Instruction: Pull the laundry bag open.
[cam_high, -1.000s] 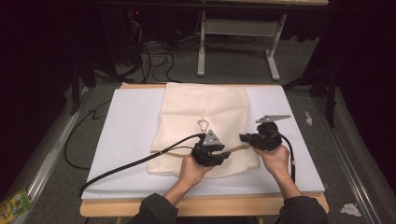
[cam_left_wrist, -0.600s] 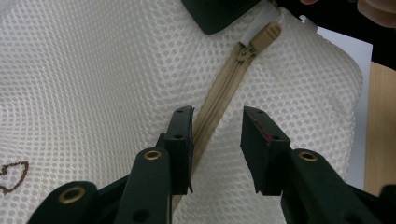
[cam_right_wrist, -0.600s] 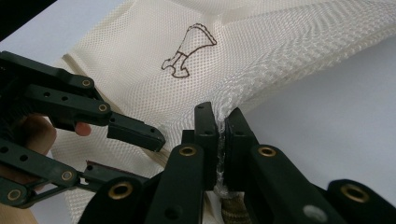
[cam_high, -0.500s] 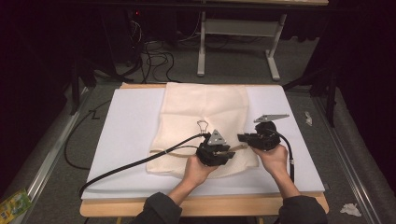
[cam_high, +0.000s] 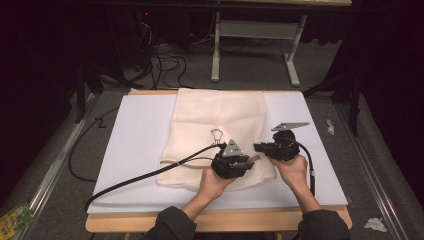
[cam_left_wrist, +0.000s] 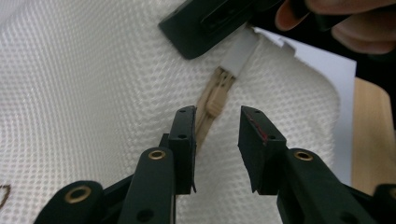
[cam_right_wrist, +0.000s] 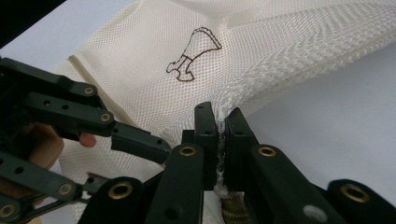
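A cream mesh bag (cam_high: 215, 115) lies flat on the white board, with a tan zipper along its near edge. My right gripper (cam_right_wrist: 219, 116) is shut on the bag's edge at the zipper's end, and the mesh bunches between its pads. My left gripper (cam_left_wrist: 218, 116) points at it from the left. Its jaws have just been closing and stand a little apart. The zipper pull (cam_left_wrist: 215, 100) sits just ahead of the gap, clear of both pads. In the high view the two grippers meet tip to tip near the bag's front right corner (cam_high: 252, 155).
The white board (cam_high: 135, 140) covers a wooden table whose front edge (cam_high: 225, 222) shows. A brown line drawing (cam_high: 216, 135) marks the bag. The left gripper's cable (cam_high: 140, 175) trails off to the left. Crumpled paper (cam_high: 375, 224) lies on the floor at right.
The left gripper has edged slightly right toward the right gripper. The right hand has stayed put with the bag's edge in its grip.
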